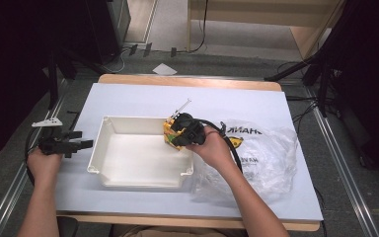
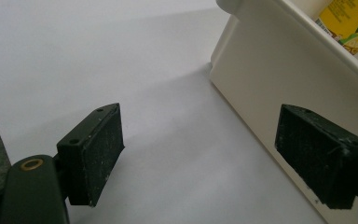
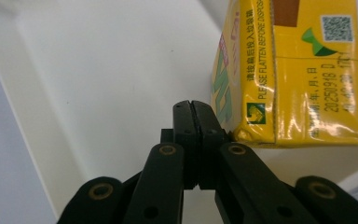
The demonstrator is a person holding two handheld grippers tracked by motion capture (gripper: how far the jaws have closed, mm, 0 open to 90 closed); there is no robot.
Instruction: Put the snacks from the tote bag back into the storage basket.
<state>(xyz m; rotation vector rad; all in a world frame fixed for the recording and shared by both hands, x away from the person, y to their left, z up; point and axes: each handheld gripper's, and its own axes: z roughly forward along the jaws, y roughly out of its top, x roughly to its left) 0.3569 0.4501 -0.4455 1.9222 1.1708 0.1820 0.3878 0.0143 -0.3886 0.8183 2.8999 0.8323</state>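
Observation:
A yellow drink carton (image 1: 168, 129) stands inside the white tray (image 1: 140, 185) at its far right corner. My right gripper (image 1: 177, 132) is at that corner, right beside the carton. In the right gripper view the jaws (image 3: 196, 109) are pressed together with nothing between them, and the carton (image 3: 298, 79) stands just to their right on the tray floor (image 3: 98, 84). My left gripper (image 1: 81, 144) rests off the tray's left side, open. In the left gripper view its pads (image 2: 98, 154) stand wide apart over the white mat, next to the tray's outer wall (image 2: 270, 79), with the carton's top (image 2: 347, 23) showing over the rim.
A crumpled clear plastic bag (image 1: 266, 153) with black print lies right of the tray, under the right forearm. A thin white straw-like piece (image 1: 181, 105) lies just beyond the tray's far rim. The white mat (image 1: 143, 96) covers the wooden table.

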